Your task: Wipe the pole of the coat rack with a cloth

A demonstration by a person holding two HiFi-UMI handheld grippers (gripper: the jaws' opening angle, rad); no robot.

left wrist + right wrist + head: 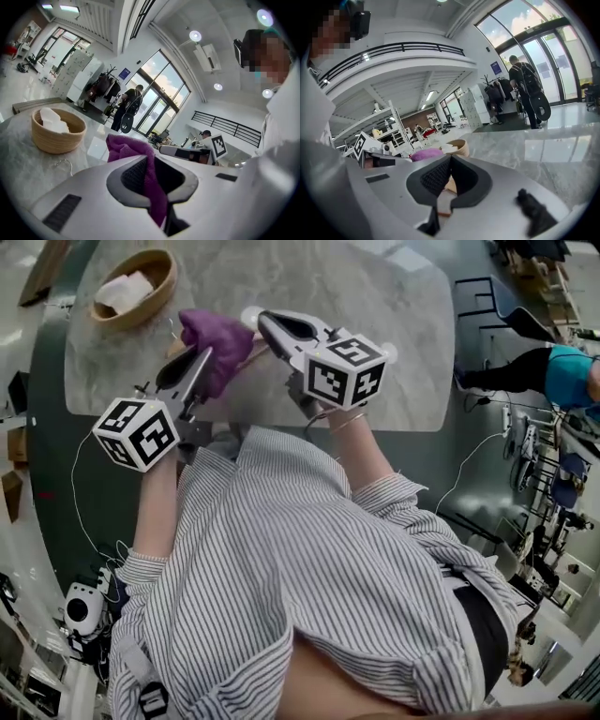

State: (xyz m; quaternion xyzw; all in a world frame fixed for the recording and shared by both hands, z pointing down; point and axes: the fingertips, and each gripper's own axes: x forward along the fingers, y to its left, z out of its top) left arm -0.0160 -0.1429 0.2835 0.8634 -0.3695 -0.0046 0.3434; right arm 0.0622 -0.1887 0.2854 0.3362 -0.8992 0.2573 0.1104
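My left gripper (204, 360) is shut on a purple cloth (220, 334), which bunches up past its tips over the near part of the table. In the left gripper view the cloth (129, 147) runs down between the jaws of that gripper (152, 176). My right gripper (261, 322) lies just right of the cloth, shut on a pale wooden pole (255, 351). A strip of that pole (449, 185) shows between the closed jaws of the right gripper (450, 176). Most of the pole is hidden behind the grippers and cloth.
A wooden bowl (136, 287) with white cloths stands at the far left of the marble table (375, 296). A thin metal hook (63, 164) lies near the bowl. A person (562, 376) is on the floor at far right; another walks by the glass doors (529, 89).
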